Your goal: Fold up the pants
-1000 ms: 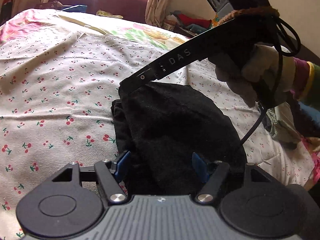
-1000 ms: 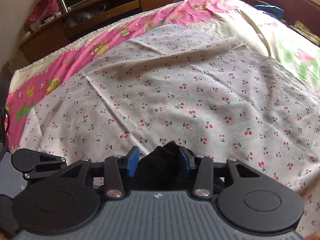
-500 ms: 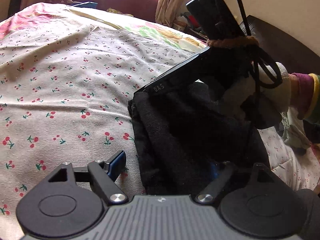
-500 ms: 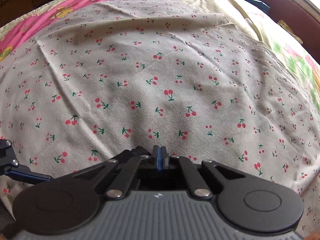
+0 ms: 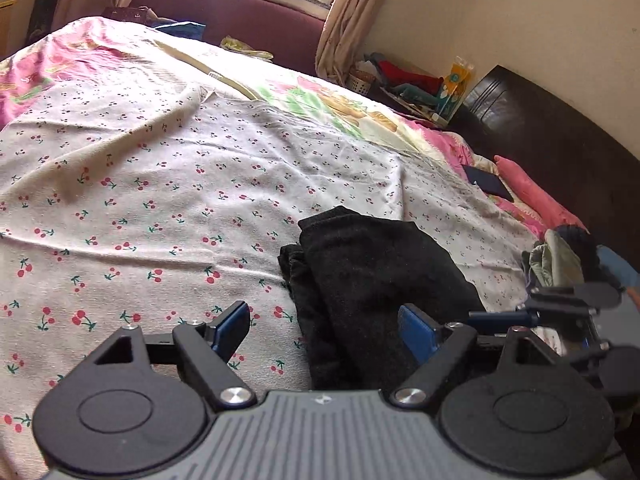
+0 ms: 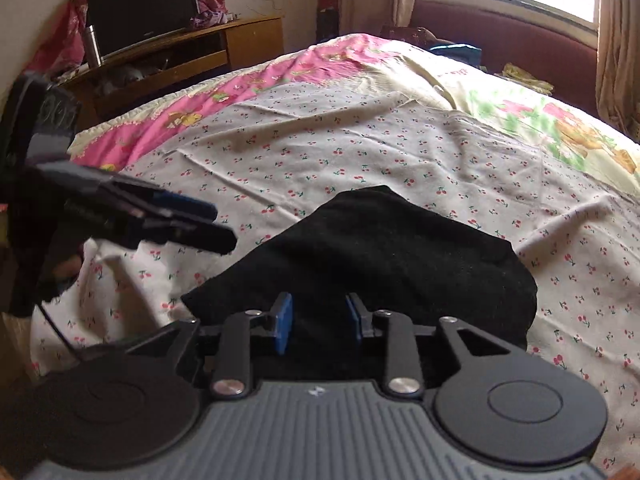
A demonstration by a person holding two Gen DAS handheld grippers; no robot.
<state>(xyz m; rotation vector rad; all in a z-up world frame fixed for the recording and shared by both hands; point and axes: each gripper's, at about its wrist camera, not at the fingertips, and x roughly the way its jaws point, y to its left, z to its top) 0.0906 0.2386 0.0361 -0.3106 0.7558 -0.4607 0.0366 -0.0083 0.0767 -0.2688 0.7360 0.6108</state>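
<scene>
While both tongs are standing apart and empty, the folded pants (image 6: 384, 256) are lying directly ahead, nearer the right tongs (image 6: 319, 322) than the left tongs (image 5: 326, 326)

1. One folded black fabric pair of pants (image 5: 376, 280) on the bed.
2. One white cotton sheet printed with red cherries (image 5: 160, 184).
3. One pink and cream cartoon-print bedspread (image 6: 224, 96).
4. Two black two-finger grippers with blue pads: the left gripper (image 5: 324, 330) and the right gripper (image 6: 318, 318).
5. One wooden media cabinet (image 6: 192, 56), bearing one dark flat screen (image 6: 142, 0).
6. One slim metal flask (image 6: 91, 46).
7. One flat dark blue rectangular item (image 5: 486, 182) beside one pink pillow (image 5: 532, 196).
</scene>
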